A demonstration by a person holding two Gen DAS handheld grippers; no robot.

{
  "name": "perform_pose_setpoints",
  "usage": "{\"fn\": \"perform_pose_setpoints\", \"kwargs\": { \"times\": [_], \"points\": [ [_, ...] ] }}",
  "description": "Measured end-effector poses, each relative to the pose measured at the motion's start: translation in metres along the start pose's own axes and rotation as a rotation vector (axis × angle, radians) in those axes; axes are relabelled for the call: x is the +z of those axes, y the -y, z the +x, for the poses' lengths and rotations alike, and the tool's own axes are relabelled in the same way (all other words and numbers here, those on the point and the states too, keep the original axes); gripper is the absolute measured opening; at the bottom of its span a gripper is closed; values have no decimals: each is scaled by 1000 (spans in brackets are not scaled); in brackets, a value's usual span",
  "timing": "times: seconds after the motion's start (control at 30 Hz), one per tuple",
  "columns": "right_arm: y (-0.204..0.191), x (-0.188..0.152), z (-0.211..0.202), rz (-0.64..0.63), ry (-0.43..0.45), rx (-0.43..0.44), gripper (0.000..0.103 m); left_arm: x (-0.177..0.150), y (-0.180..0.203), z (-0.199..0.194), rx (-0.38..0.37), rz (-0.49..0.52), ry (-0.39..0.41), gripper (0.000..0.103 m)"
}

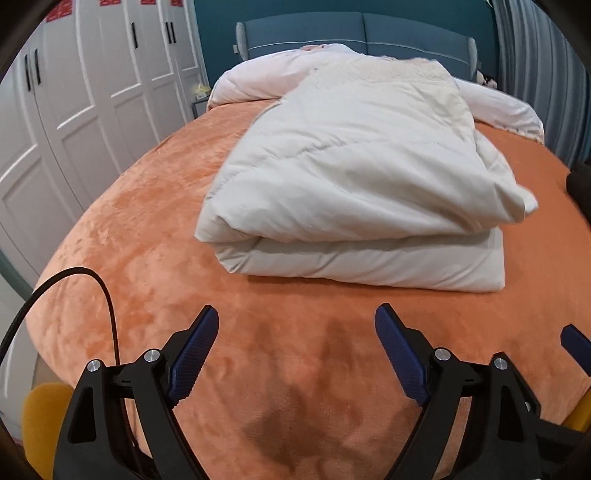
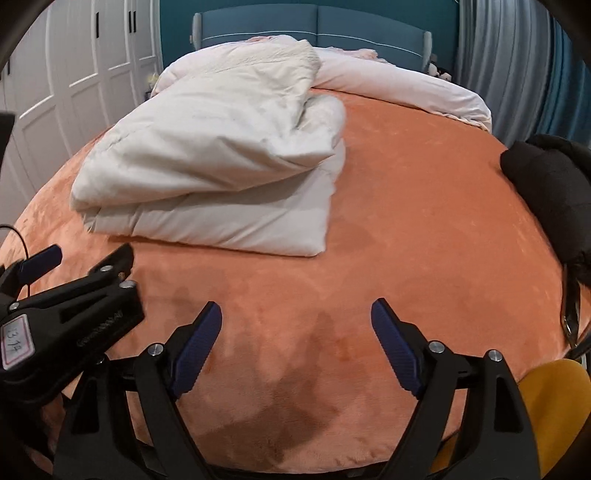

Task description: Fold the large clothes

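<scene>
A bulky cream padded garment lies folded in thick layers on the orange bed cover. In the right wrist view the same folded garment sits left of centre. My left gripper hovers open over bare orange cover, short of the garment's near edge, with nothing between its blue pads. My right gripper is open too, above the cover and nearer than the garment. The left gripper's body shows at the lower left of the right wrist view.
A pale pink duvet lies bunched at the blue headboard. White wardrobe doors run along the left. A black garment rests at the bed's right edge. Yellow chair parts sit below the bed's near corners. A black cable hangs at the left.
</scene>
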State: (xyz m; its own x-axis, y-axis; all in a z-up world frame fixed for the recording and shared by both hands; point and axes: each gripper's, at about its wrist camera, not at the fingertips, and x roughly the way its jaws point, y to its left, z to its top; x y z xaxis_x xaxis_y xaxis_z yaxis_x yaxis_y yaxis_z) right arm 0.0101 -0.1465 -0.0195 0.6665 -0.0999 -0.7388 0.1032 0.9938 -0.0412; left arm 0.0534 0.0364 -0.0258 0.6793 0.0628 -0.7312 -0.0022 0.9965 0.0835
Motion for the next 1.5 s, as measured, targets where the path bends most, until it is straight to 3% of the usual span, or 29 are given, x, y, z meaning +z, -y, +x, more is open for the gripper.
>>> {"fn": "perform_pose_setpoints", "kwargs": {
  "times": [1.5],
  "points": [
    [1,17,-3,29,-1,30,80,10,-1,-3,24,-2,-19,84]
  ]
}}
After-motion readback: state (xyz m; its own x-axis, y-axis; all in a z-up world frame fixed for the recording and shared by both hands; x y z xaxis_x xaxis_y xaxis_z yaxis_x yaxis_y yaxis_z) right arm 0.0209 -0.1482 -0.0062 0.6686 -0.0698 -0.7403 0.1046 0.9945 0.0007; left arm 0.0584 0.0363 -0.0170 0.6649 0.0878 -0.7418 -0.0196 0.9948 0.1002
